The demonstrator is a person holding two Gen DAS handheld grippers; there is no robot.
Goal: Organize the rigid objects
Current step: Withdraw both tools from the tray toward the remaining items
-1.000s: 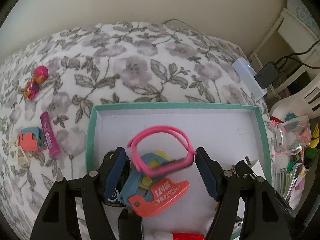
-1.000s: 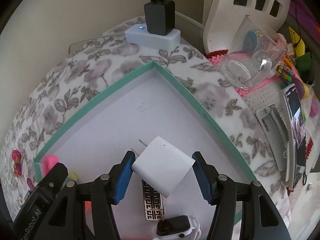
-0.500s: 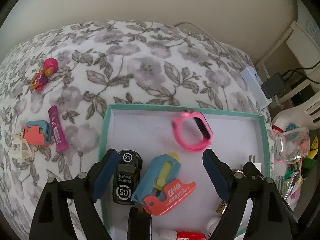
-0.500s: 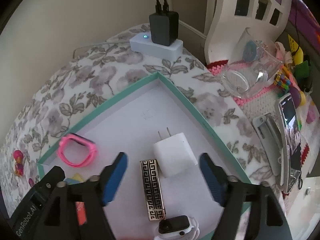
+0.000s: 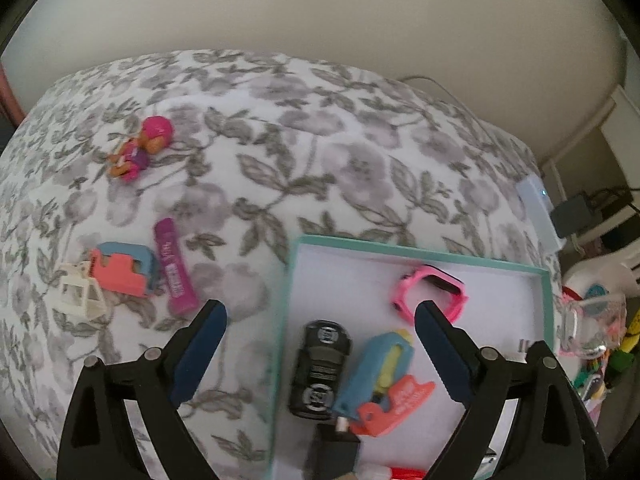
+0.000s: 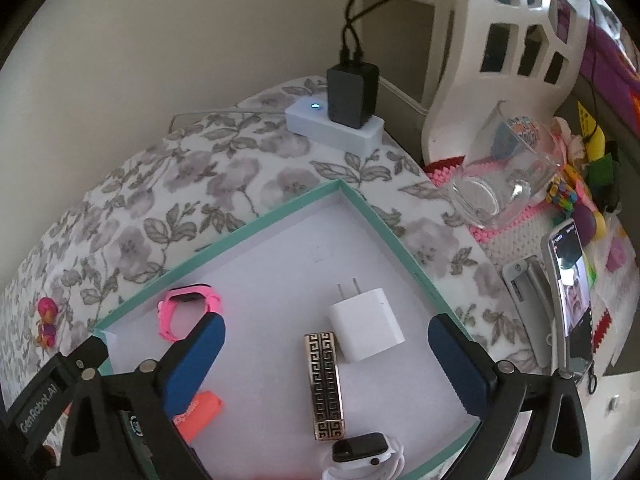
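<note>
Tray (image 6: 280, 216) now holds what we gripped before: white charger (image 6: 366, 328) lies flat, prongs toward the far corner; pink watch (image 5: 434, 294) rests near the far wall. Right gripper (image 6: 326, 350) and left gripper (image 5: 320, 330) are opening wide, holding nothing.

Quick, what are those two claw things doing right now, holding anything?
Left gripper: jaws opening wide, nothing between them.
Right gripper: jaws opening wide, holding nothing; the white charger lies free in the tray.
</note>
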